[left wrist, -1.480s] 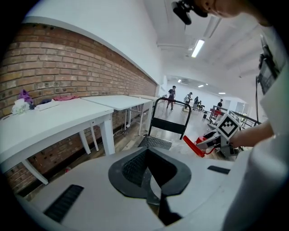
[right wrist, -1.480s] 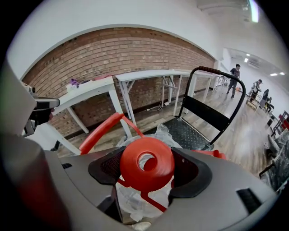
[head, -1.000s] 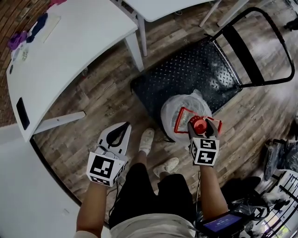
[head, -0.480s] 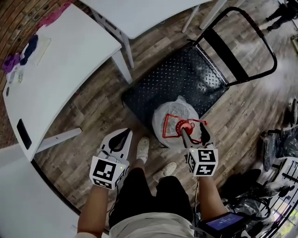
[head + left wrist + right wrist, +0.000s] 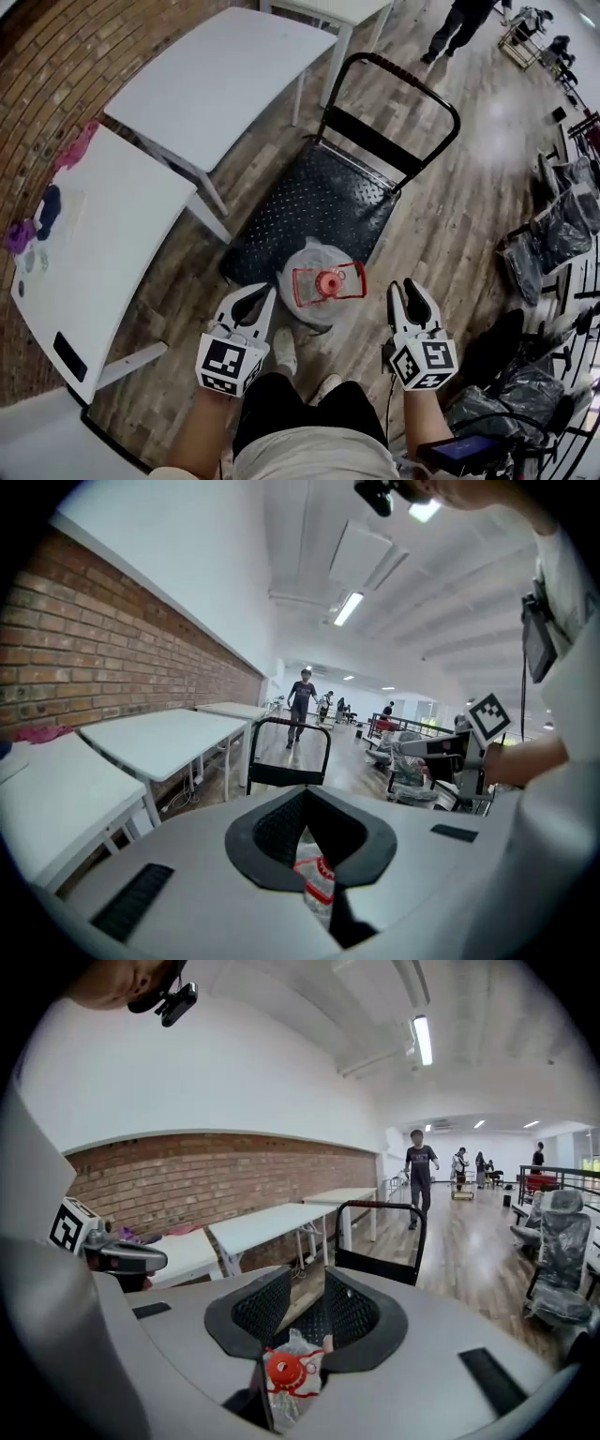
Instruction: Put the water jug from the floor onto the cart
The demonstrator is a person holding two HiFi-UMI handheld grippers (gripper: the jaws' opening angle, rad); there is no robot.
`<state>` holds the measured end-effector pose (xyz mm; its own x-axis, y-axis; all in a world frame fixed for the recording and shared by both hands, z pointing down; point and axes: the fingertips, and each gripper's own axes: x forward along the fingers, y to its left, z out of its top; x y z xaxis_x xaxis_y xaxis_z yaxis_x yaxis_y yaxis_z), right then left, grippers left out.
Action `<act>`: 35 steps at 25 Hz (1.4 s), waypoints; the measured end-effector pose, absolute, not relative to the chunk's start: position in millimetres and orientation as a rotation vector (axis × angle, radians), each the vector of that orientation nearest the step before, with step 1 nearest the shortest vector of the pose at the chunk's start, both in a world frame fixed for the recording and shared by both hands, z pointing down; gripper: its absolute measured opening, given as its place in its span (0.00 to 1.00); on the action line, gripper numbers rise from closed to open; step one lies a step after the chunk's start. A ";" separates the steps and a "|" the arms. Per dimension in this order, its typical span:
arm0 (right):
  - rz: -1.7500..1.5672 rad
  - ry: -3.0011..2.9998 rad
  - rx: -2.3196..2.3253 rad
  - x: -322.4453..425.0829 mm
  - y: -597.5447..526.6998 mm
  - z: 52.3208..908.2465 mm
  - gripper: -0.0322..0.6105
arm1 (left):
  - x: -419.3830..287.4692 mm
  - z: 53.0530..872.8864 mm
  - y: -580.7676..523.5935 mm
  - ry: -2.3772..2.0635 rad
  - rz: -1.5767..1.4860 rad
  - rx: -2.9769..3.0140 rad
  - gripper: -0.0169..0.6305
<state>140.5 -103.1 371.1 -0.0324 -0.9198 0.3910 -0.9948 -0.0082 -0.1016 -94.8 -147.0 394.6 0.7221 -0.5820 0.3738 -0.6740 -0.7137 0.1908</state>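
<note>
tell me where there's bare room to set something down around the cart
The cart deck is bare from the water jug back to the handle. The far white table is bare too. Crowded: the deck's near edge, with jug and shoes, and the bagged chairs at right.

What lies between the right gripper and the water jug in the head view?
Only bare wooden floor, as the head view shows. The right gripper, whose empty jaws have just been closing, stands apart from the water jug.
</note>
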 end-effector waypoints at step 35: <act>0.214 -1.996 2.354 226.4 237.8 227.9 0.05 | -6.3 230.7 127.4 -0.827 0.207 2.922 0.02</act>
